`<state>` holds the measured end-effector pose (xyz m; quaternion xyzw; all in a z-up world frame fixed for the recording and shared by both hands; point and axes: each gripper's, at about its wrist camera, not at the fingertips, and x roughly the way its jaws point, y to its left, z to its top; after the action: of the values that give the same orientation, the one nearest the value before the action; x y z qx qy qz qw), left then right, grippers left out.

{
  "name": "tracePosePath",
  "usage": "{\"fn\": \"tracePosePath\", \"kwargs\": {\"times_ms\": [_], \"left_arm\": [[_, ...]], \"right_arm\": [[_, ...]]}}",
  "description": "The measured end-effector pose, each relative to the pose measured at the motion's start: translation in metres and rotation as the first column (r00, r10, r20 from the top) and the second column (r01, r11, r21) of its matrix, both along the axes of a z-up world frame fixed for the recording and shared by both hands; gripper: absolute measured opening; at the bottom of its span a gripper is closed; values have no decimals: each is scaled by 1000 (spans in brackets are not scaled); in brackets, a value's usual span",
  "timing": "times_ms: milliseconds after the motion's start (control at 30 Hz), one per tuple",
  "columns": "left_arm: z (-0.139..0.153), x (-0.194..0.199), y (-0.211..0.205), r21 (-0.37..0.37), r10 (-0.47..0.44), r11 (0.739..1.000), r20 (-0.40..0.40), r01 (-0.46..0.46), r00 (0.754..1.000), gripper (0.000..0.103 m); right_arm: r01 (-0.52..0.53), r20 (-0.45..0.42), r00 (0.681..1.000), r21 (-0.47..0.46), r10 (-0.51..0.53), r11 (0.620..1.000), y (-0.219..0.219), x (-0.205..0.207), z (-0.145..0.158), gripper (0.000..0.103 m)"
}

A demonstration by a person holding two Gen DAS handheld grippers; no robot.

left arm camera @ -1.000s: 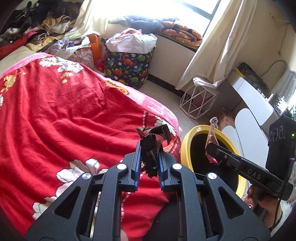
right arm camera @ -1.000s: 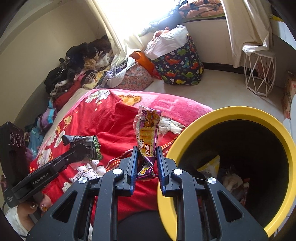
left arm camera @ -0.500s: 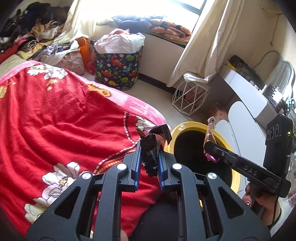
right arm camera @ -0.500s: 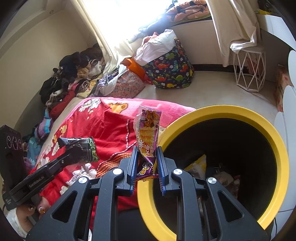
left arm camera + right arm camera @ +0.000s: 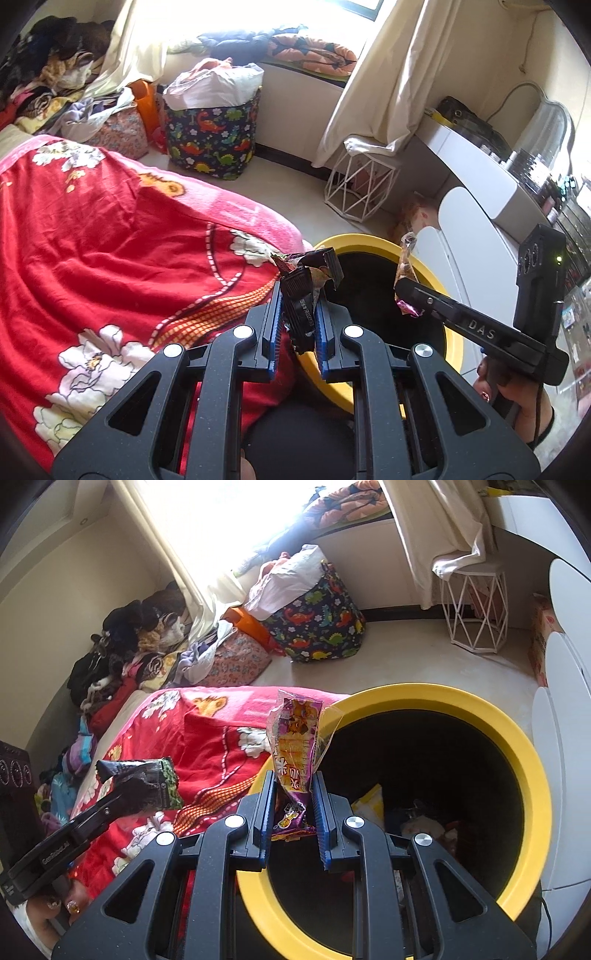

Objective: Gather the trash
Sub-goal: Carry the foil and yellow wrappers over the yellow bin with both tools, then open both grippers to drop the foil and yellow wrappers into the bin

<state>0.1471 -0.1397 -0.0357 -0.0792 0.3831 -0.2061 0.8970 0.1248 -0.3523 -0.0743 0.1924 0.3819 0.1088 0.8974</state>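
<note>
left claw (image 5: 298, 325) pinching dark wrapper (image 5: 301, 295) | right claw (image 5: 293, 808) pinching snack packet (image 5: 295, 746) | yellow bin (image 5: 517, 746): trash inside

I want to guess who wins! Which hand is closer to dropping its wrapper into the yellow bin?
Probably the right. Its purple wrapper stands at the yellow bin opening's edge, jaws over the rim. The left gripper holds its black wrapper at the near rim, partly over the red blanket.

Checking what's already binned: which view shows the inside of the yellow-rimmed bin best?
The right wrist view: it looks straight down into the yellow-rimmed bin, showing trash at the bottom, including a yellow packet. The left wrist view shows only part of the rim and a dark interior, partly hidden by the dark wrapper.
</note>
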Motion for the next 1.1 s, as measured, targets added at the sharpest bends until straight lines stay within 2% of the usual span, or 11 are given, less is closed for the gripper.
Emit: {"fn": "tracePosePath", "kwargs": {"times_ms": [533, 1100], "left_arm": [[2, -10, -47, 27, -103, 994, 9, 103, 995, 10], [-17, -10, -89, 59, -190, 980, -34, 192, 981, 10]], "right_arm": [[95, -22, 995, 33, -94, 995, -48, -10, -10, 21], [130, -54, 990, 68, -126, 989, -74, -16, -17, 25]]}}
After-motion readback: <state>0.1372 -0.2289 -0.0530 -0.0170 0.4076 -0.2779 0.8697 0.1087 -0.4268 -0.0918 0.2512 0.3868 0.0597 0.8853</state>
